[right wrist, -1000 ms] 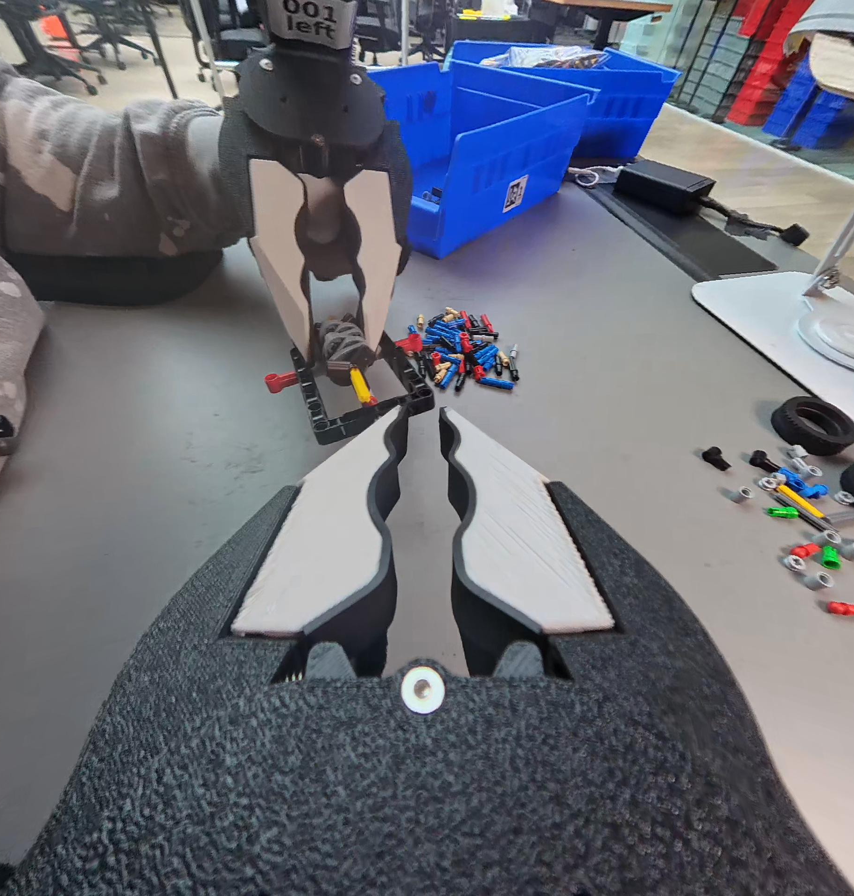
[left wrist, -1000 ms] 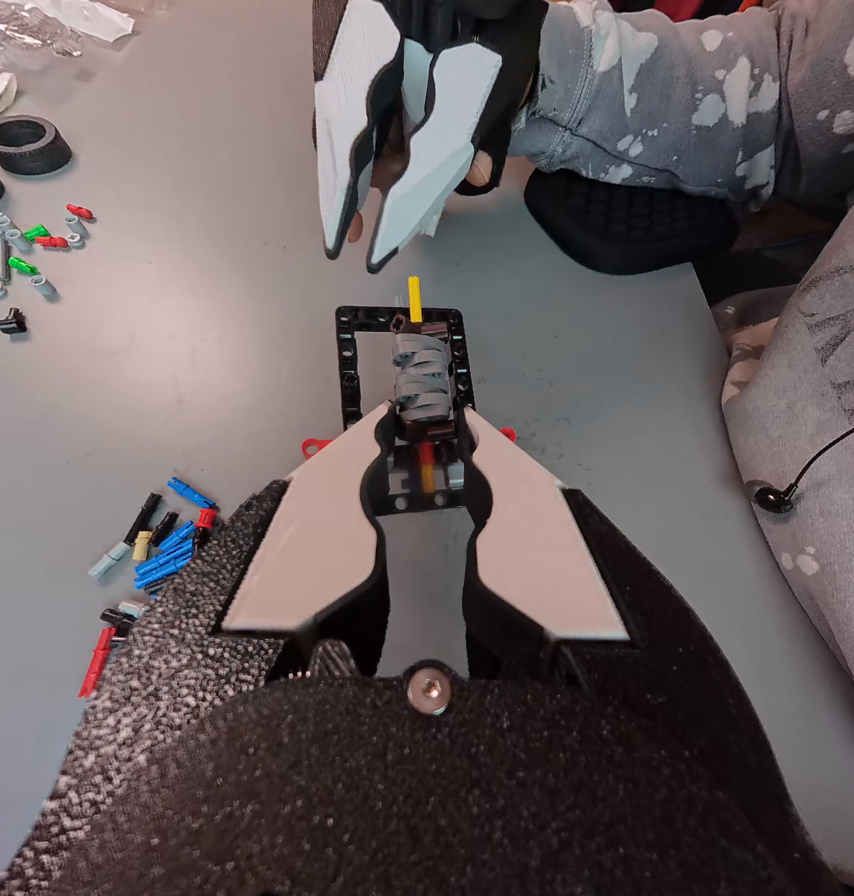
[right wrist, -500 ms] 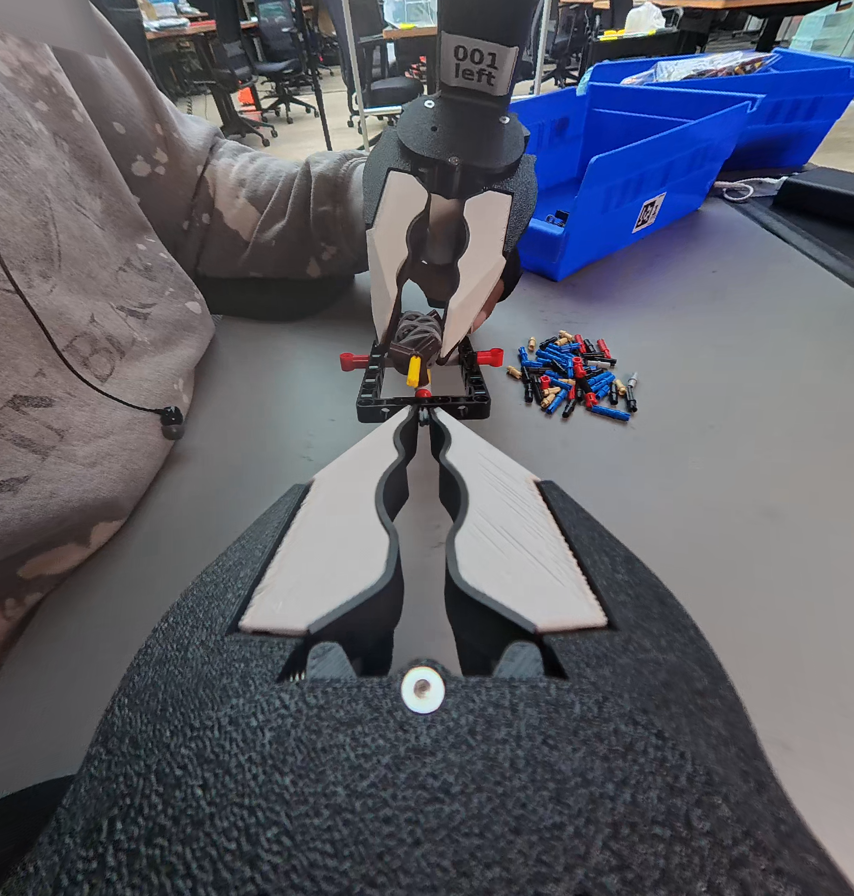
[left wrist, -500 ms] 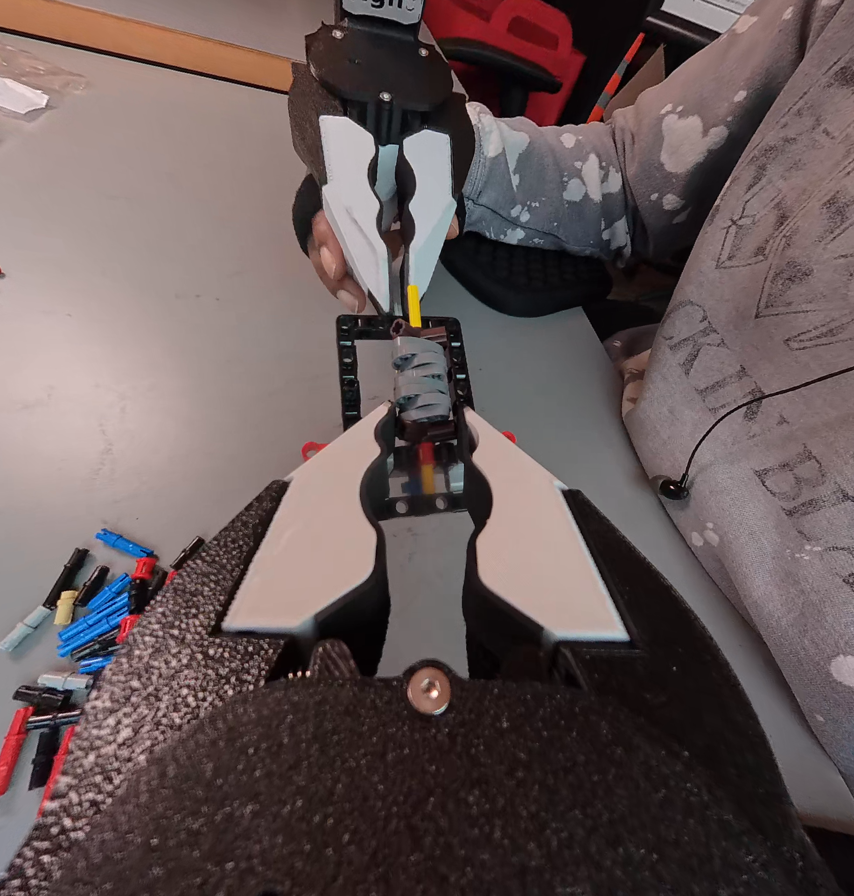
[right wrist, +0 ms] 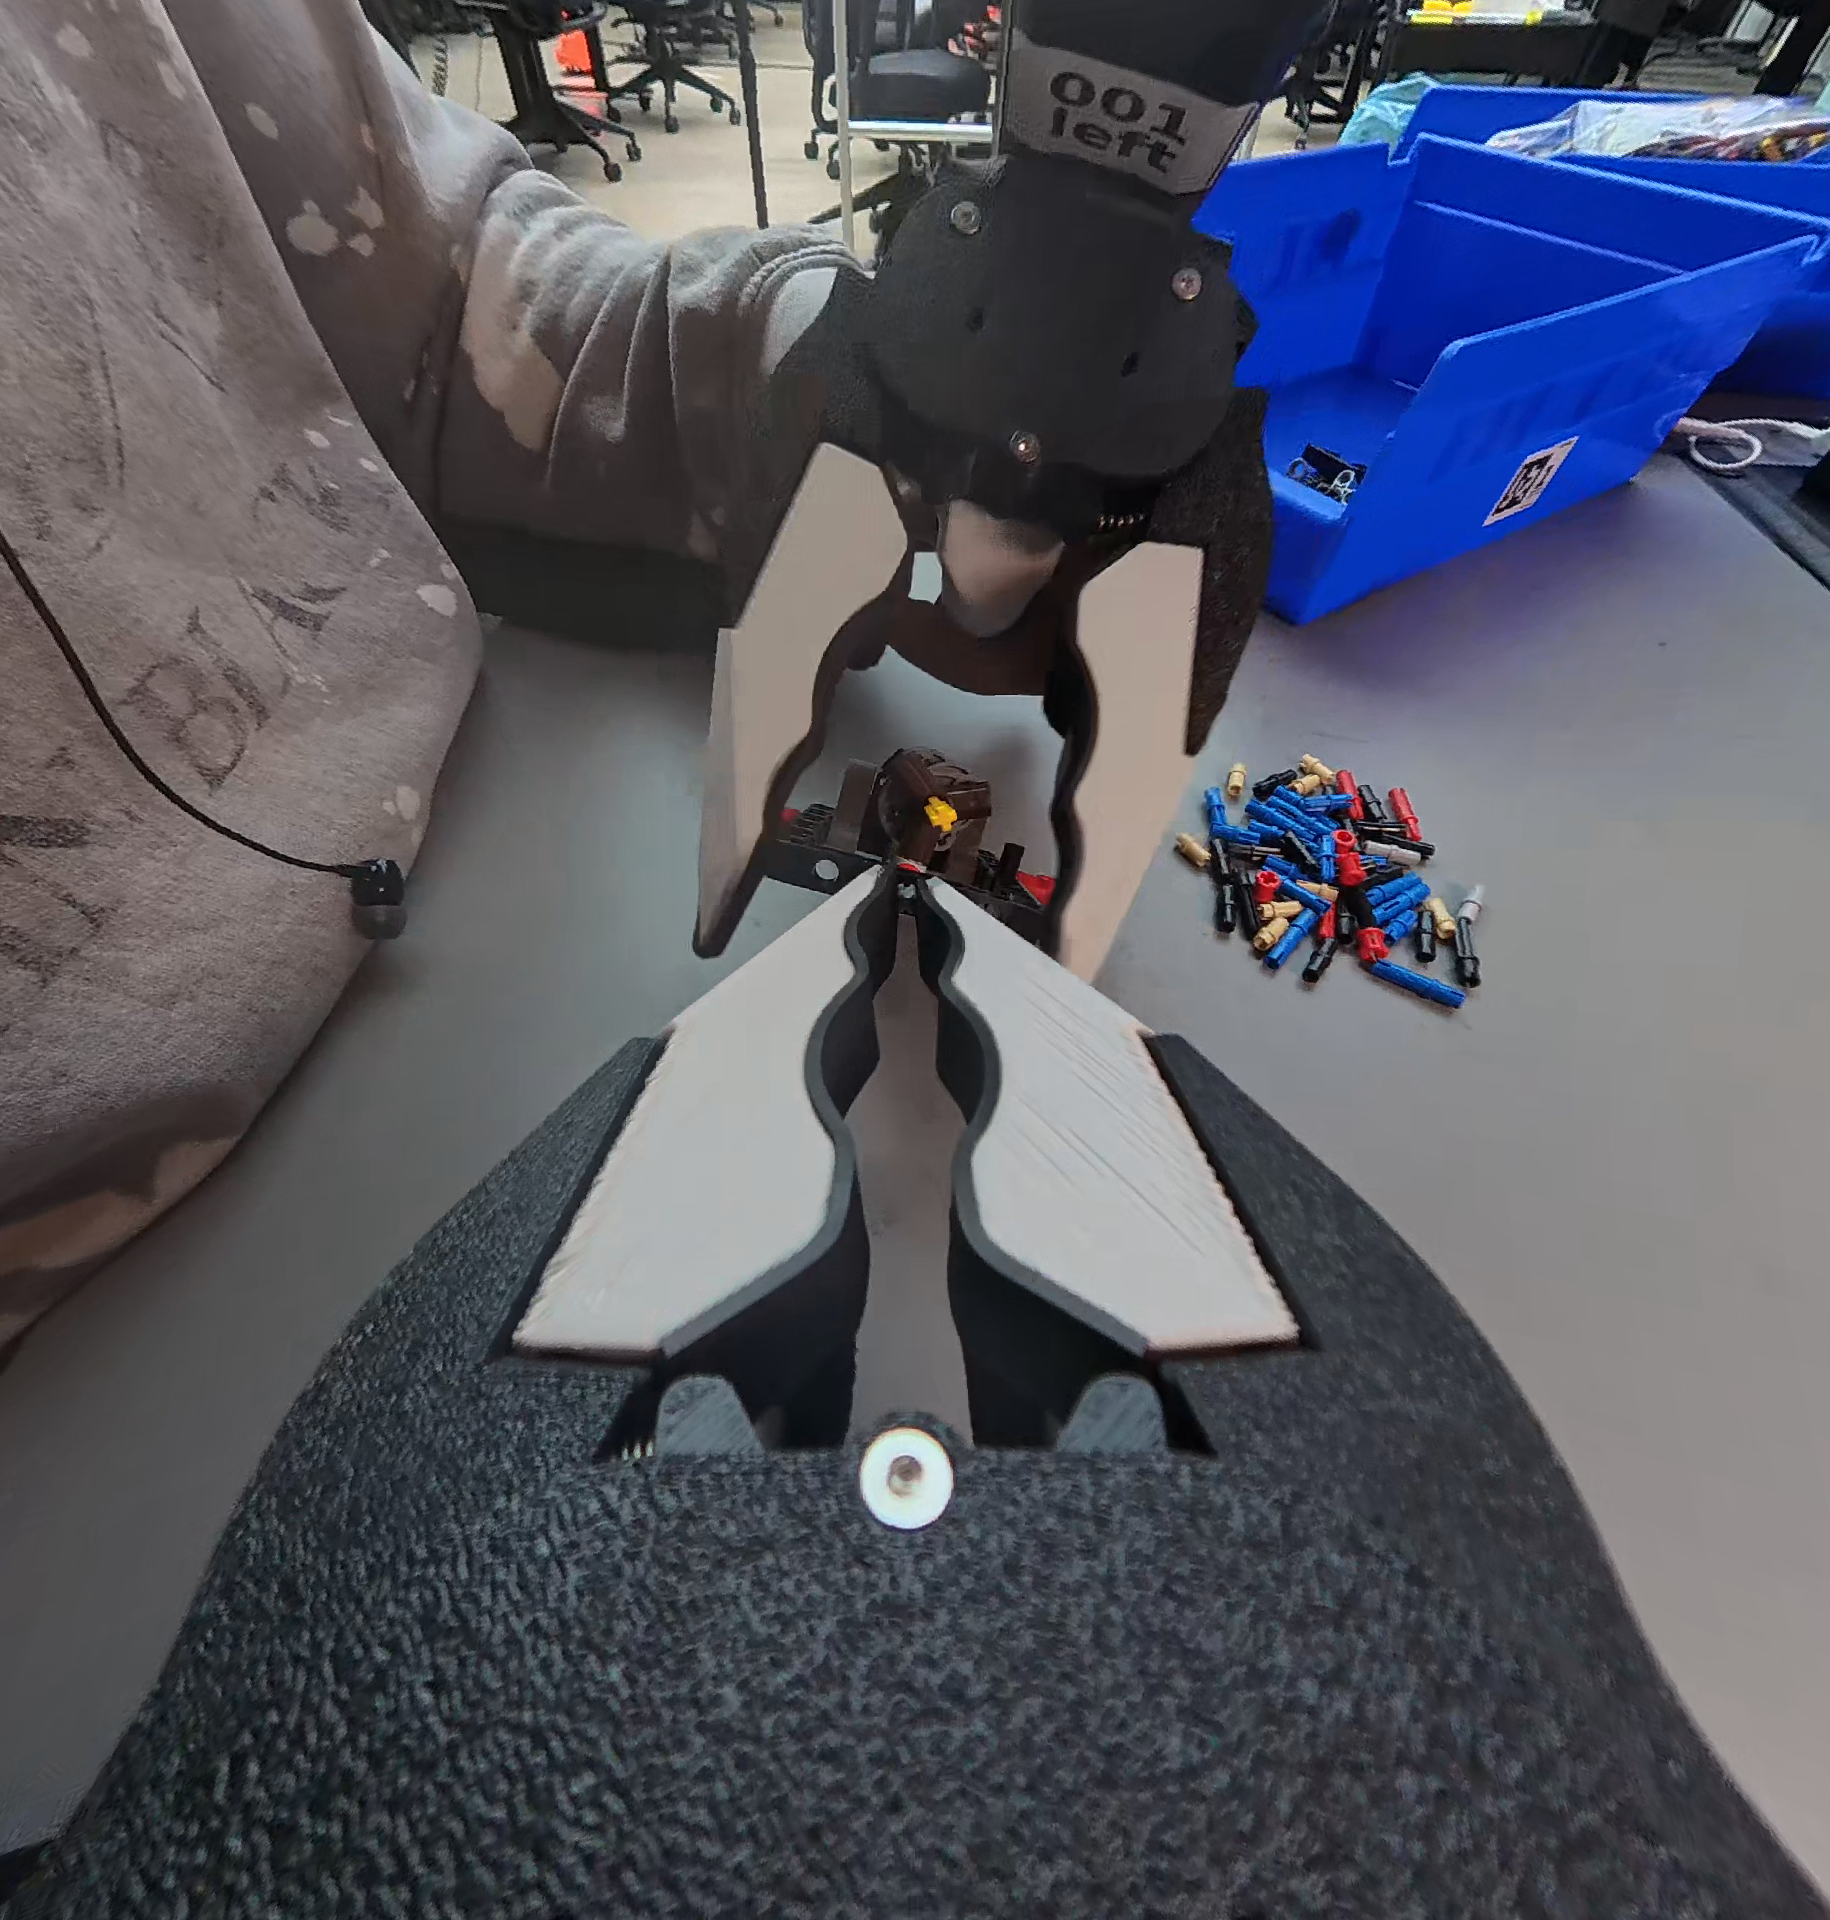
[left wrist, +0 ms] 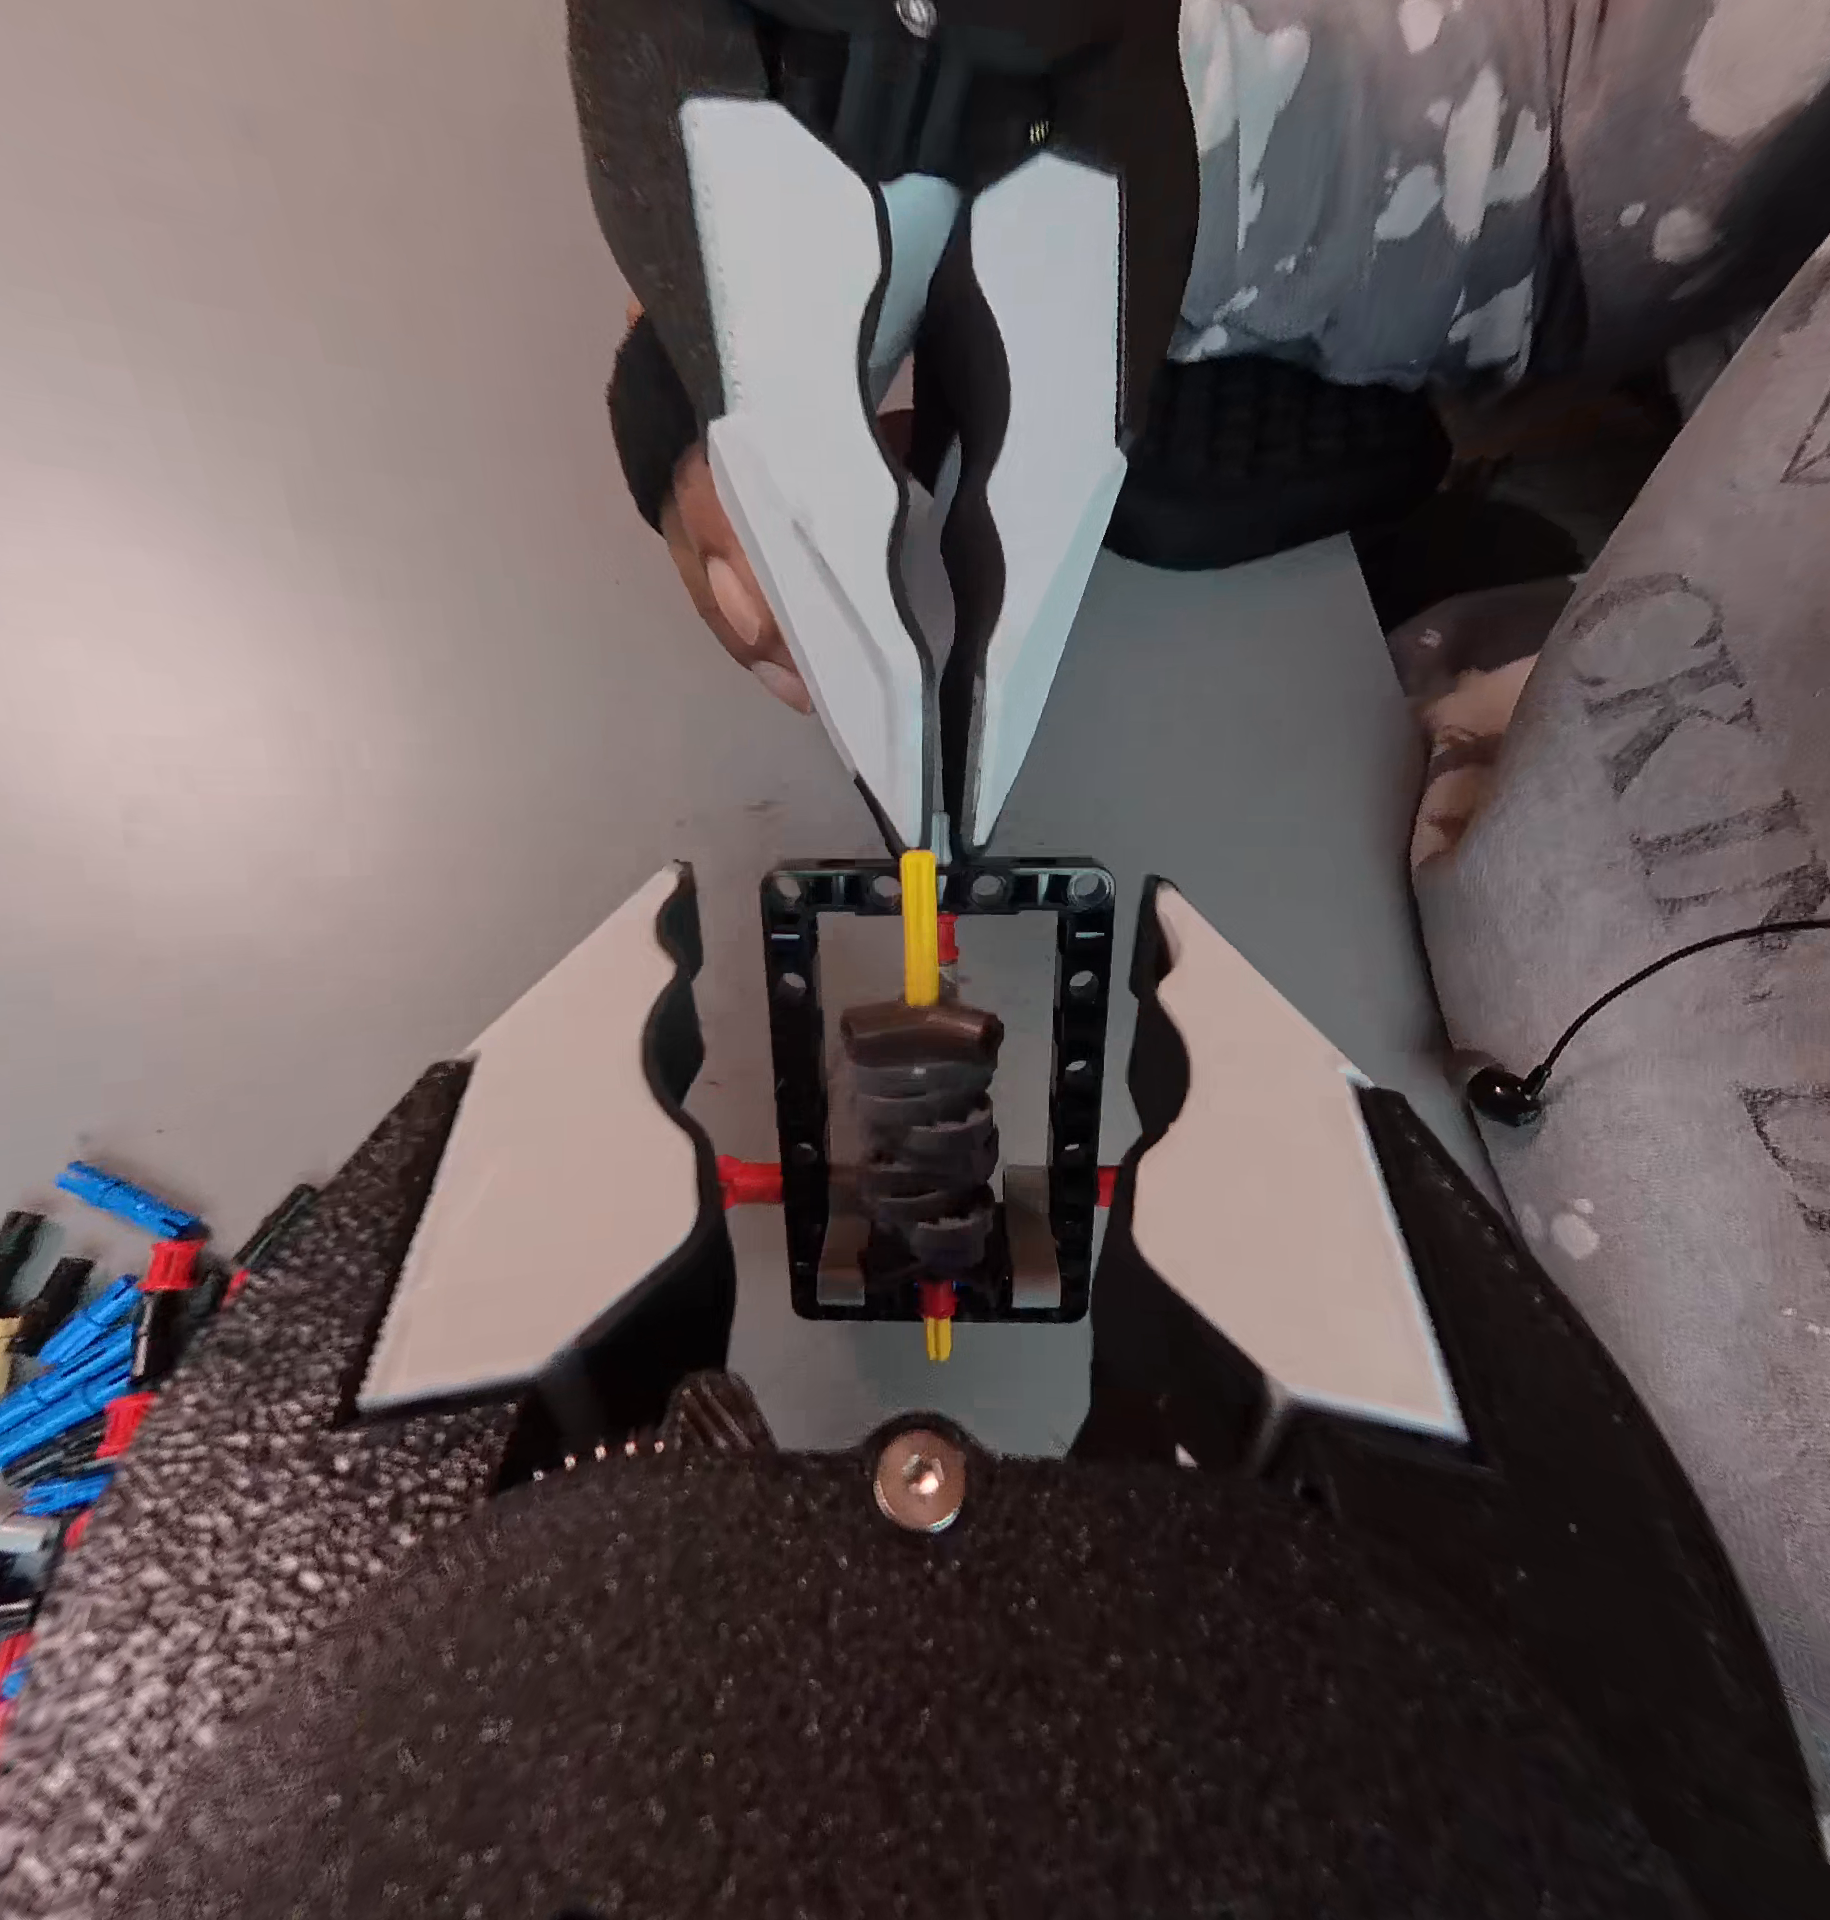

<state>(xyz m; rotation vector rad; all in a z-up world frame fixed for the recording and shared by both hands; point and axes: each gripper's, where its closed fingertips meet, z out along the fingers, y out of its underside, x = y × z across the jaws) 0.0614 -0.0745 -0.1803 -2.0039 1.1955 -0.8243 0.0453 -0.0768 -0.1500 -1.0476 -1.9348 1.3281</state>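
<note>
A black rectangular frame (left wrist: pixel 1077 1039) lies flat on the grey table, with a dark grey twisted gear stack (left wrist: pixel 916 1132) on a yellow axle (left wrist: pixel 918 925) through its middle and red pins at its sides. My left gripper (left wrist: pixel 916 878) is open wide, one finger on each side of the frame, not gripping it. My right gripper (left wrist: pixel 937 831) comes from the far side with its tips closed together against the frame's far beam, beside the axle's end. In the right wrist view its tips (right wrist: pixel 906 883) meet at the frame (right wrist: pixel 817 842); the left gripper's fingers (right wrist: pixel 776 707) straddle it.
A pile of small blue, red, black and tan pins (right wrist: pixel 1326 883) lies right of the frame, also showing in the left wrist view (left wrist: pixel 69 1340). Blue bins (right wrist: pixel 1513 343) stand behind. A person's grey sweatshirt (left wrist: pixel 1669 935) with an earbud cable (right wrist: pixel 376 894) presses against the table edge. Only a small space, under 4 cm, lies between the two pairs of fingers.
My left gripper has opened and let go of the gear stack and frame, which now lies farther in between its fingers. My right gripper has come in to the frame's far beam.
</note>
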